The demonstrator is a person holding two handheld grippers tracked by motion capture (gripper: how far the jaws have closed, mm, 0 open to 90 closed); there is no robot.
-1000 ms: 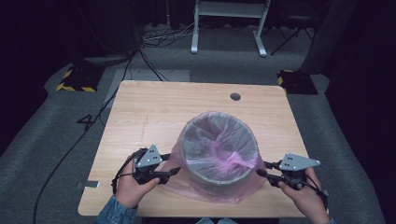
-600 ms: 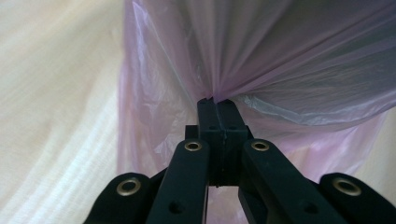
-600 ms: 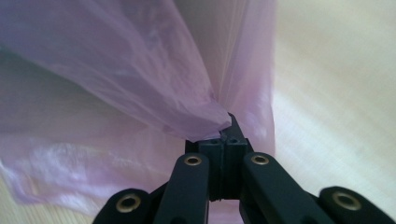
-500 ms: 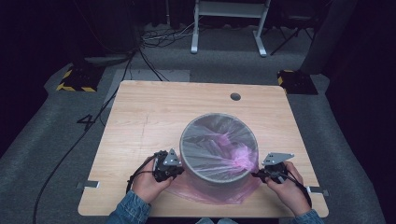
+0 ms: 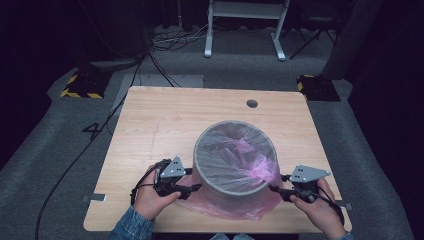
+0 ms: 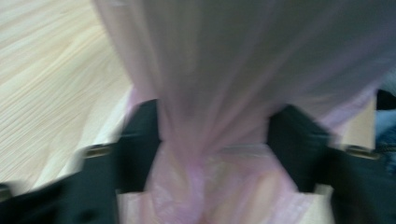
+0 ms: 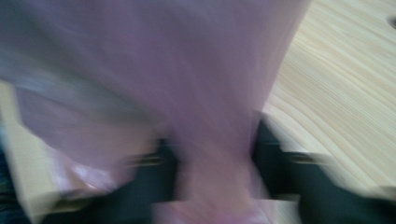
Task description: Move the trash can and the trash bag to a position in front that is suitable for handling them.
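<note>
A grey round bin point(image 5: 220, 186) stands on the wooden table point(image 5: 165, 120), lined with a thin pink bag point(image 5: 250, 167) whose film hangs down its outside to the tabletop point(image 5: 227, 206). My left gripper point(image 5: 196, 188) is low at the bin's left side and my right gripper point(image 5: 274, 189) low at its right side. In the left gripper view the jaws point(image 6: 212, 135) stand apart with bunched pink film point(image 6: 210, 154) between the black fingers point(image 6: 140, 140). The blurred right gripper view shows the same: jaws point(image 7: 214, 151) apart around pink film point(image 7: 215, 177). Both pairs of jaws have just been opening.
A round cable hole point(image 5: 252, 103) sits near the table's far edge. Beyond the table are a white frame's legs point(image 5: 245, 30), floor cables point(image 5: 165, 45) and yellow-and-black striped blocks point(image 5: 80, 85). The person's sleeve point(image 5: 132, 225) comes in at the bottom.
A second ago the bag's mouth was held stretched above the bin. It now sits over the rim with its skirt down the sides, and both hands have dropped low beside the bin.
</note>
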